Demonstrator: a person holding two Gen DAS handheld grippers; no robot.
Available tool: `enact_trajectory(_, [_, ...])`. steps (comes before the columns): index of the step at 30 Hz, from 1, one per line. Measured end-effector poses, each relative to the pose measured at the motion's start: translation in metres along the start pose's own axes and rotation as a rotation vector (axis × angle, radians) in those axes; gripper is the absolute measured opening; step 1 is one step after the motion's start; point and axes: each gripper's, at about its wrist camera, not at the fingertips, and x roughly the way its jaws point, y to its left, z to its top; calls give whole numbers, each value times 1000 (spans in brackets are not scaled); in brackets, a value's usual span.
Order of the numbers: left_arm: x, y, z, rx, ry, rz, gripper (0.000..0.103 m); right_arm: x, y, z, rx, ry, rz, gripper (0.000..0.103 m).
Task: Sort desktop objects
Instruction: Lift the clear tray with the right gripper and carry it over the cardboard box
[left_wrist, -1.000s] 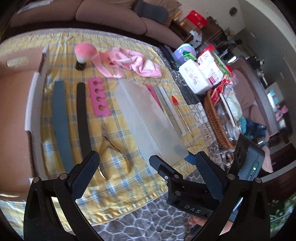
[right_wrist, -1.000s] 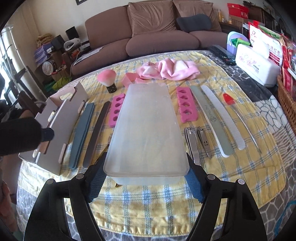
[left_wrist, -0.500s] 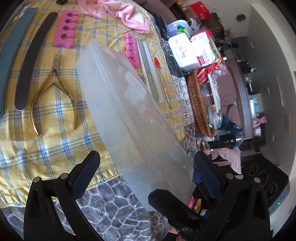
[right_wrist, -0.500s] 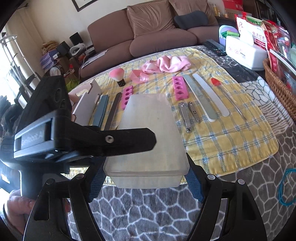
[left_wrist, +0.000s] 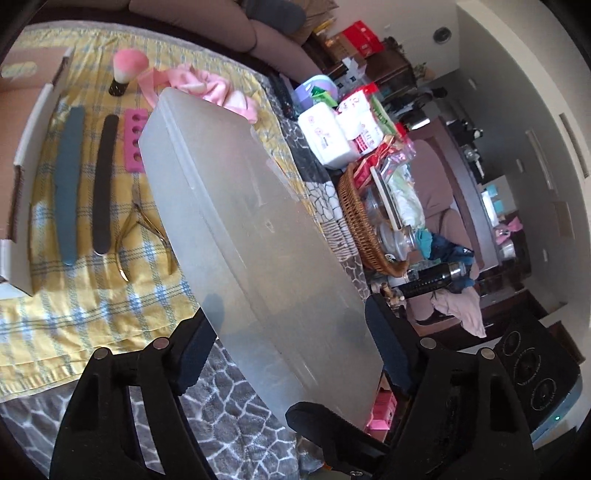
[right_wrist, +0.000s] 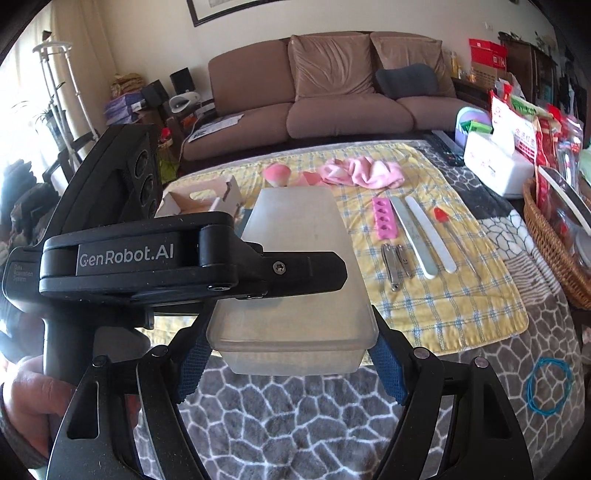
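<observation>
A long translucent plastic box (right_wrist: 306, 251) hangs lifted over the table's front edge. My right gripper (right_wrist: 290, 332) is shut on its near end, blue pads on both sides. My left gripper (left_wrist: 290, 314) has come in beside it; its jaws are closing, with the box (left_wrist: 251, 229) between them and both pads against its sides. One left finger (right_wrist: 314, 271) crosses over the box top in the right wrist view. On the yellow checked cloth (right_wrist: 454, 317) lie nail files (left_wrist: 68, 184), a gold cuticle nipper (left_wrist: 144, 236), nail clippers (right_wrist: 397, 258) and pink toe separators (right_wrist: 384, 218).
A cardboard box (left_wrist: 22, 110) sits at the cloth's left edge. A pink brush (left_wrist: 123, 70) and pink cloth (right_wrist: 362, 171) lie at the back. A wicker basket (right_wrist: 554, 243) and a white tissue box (right_wrist: 495, 173) stand at the right. A blue rubber band (right_wrist: 548, 384) lies front right.
The right gripper lifted the box off the cloth and drew it back over the table's front edge. The left gripper swung in from the left and narrowed its jaws around the box.
</observation>
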Motion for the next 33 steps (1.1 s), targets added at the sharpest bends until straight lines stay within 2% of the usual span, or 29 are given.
enact_trajectory(8, [-97, 42, 7, -11, -81, 68, 75, 17, 82, 25, -52, -18, 92, 78])
enact_trajectory(14, [-139, 90, 24, -29, -94, 122, 75, 55, 138, 33, -76, 1, 114, 78])
enact_trajectory(19, [-143, 129, 49, -56, -69, 150, 75, 98, 161, 39, -68, 27, 83, 78])
enact_trajectory(23, [-130, 153, 67, -52, -47, 176, 74, 134, 161, 42, -36, 60, 41, 78])
enact_trajectory(27, [-123, 167, 83, -54, -39, 163, 76, 166, 154, 46, -11, 91, 10, 78])
enact_trajectory(33, [-118, 189, 89, -92, -29, 142, 76, 184, 158, 47, 0, 89, -4, 78])
